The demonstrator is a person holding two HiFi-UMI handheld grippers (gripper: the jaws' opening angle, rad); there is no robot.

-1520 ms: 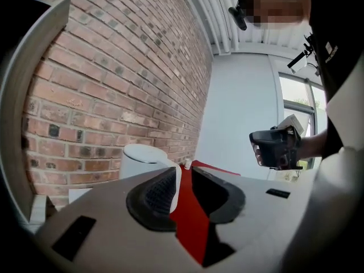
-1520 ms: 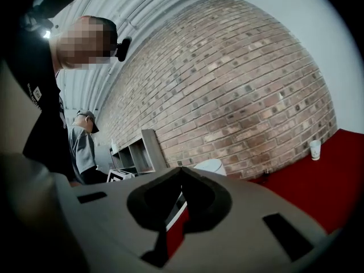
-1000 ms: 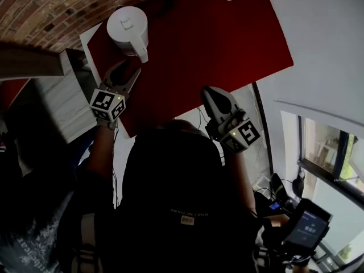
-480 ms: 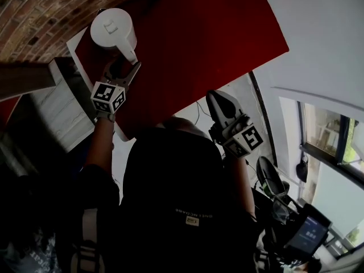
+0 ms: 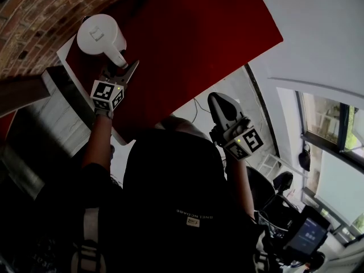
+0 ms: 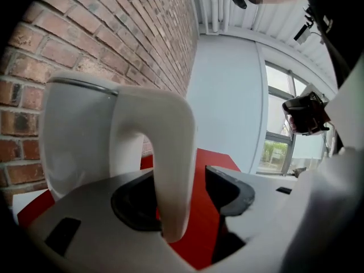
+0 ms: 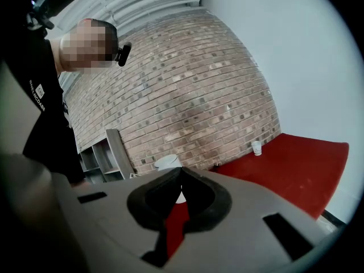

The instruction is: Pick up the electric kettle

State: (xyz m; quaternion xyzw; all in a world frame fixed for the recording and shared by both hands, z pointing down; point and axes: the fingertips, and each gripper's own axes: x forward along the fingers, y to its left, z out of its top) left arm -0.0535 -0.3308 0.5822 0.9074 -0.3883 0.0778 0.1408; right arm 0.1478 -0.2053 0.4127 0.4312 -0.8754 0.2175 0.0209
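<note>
The white electric kettle point(image 5: 101, 36) stands at the far left corner of the red table point(image 5: 187, 44), its curved handle point(image 5: 118, 58) turned toward me. My left gripper point(image 5: 120, 71) reaches up to it, and its jaws are opening. In the left gripper view the handle point(image 6: 170, 152) stands between the jaws of the left gripper point(image 6: 182, 193), against the left pad and with a gap to the right one. My right gripper point(image 5: 222, 108) hovers near the table's front edge, shut on nothing. From the right gripper point(image 7: 181, 174) the kettle point(image 7: 168, 162) shows far off.
A brick wall point(image 5: 34, 10) runs behind the table. Grey shelving point(image 5: 34, 124) stands left of the table, close to the kettle. A small white cup point(image 7: 257, 148) sits at the table's far edge by the wall. A window is off to the right.
My left gripper has moved forward to the kettle, and its jaws now straddle the handle. The right gripper has shifted only a little.
</note>
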